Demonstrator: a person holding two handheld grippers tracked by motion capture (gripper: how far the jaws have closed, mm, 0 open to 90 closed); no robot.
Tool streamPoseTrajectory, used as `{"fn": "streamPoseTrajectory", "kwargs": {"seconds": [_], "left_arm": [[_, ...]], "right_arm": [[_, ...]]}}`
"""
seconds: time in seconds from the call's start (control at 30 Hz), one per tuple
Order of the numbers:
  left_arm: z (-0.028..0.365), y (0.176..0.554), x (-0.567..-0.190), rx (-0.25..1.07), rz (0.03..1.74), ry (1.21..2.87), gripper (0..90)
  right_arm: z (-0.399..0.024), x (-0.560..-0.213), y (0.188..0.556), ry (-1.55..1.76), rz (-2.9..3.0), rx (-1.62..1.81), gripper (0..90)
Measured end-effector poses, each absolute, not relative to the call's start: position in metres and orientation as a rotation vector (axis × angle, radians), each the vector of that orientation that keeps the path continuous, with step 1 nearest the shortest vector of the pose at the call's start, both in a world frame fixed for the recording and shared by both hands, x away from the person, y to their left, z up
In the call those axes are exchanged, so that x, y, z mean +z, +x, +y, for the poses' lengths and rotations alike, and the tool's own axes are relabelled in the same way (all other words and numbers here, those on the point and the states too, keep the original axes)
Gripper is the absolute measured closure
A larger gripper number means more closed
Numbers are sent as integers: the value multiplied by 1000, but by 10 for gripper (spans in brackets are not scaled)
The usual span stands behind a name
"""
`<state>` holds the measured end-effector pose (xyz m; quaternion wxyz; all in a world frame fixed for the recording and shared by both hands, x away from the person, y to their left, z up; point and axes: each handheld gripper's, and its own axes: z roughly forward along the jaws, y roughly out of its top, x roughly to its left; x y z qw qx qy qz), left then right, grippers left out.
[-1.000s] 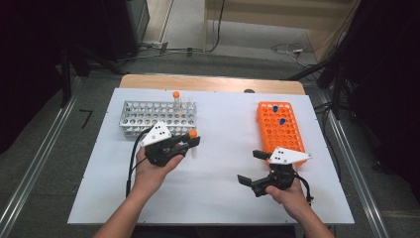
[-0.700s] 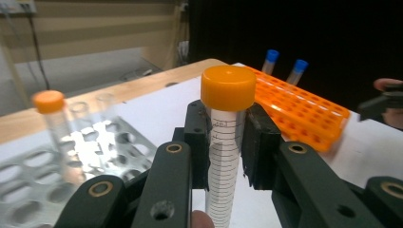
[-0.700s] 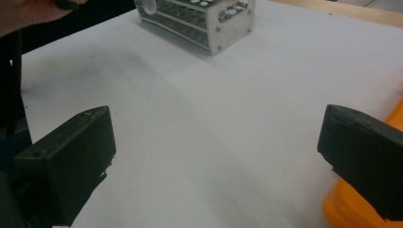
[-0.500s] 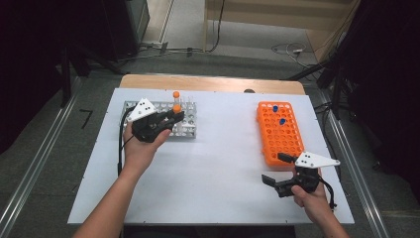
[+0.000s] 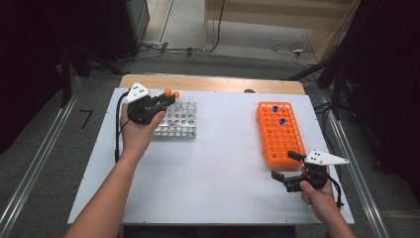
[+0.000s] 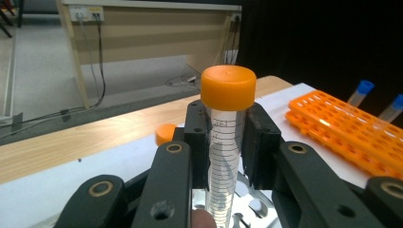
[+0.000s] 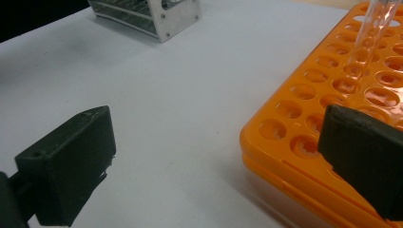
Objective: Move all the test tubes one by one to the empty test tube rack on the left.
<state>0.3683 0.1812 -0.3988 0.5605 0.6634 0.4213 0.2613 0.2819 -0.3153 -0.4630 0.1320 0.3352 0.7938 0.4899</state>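
My left gripper [image 5: 166, 100] is shut on a clear tube with an orange cap [image 6: 227, 124], held upright over the far end of the silver metal rack [image 5: 178, 121]. A second orange-capped tube [image 5: 176, 94] stands in that rack just behind it. An orange rack [image 5: 280, 131] lies at the right with two blue-capped tubes [image 5: 275, 108] near its far end. My right gripper [image 5: 287, 168] hovers open at the orange rack's near corner; in the right gripper view one jaw is over the white table, the other over the rack's holes [image 7: 304, 118].
The white tabletop [image 5: 223, 163] spans between the two racks. A wooden strip [image 5: 213, 84] runs along the far table edge. Cables lie on the floor beyond. Metal rails run along both sides of the table.
My left gripper carried the orange-capped tube away from the person and left, to the silver rack's far side. My right gripper drew back toward the table's near right, off the orange rack's end.
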Motion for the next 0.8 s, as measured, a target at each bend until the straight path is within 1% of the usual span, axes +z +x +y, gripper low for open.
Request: {"fn": "streamPoseTrajectory", "kwargs": {"seconds": [0.4, 0.57, 0.7, 0.8], "left_arm": [[187, 400, -400, 640, 1050, 1535, 751], [188, 411, -406, 641, 1095, 1517, 752], [189, 417, -413, 665, 1113, 1537, 751], [190, 421, -414, 653, 1125, 1521, 752]], "right_arm": [[-320, -465, 285, 986, 2291, 1408, 0], [-321, -467, 286, 997, 2290, 1404, 0], [-322, -468, 286, 1004, 2288, 1399, 0], [-322, -468, 286, 1008, 2286, 1401, 0]]}}
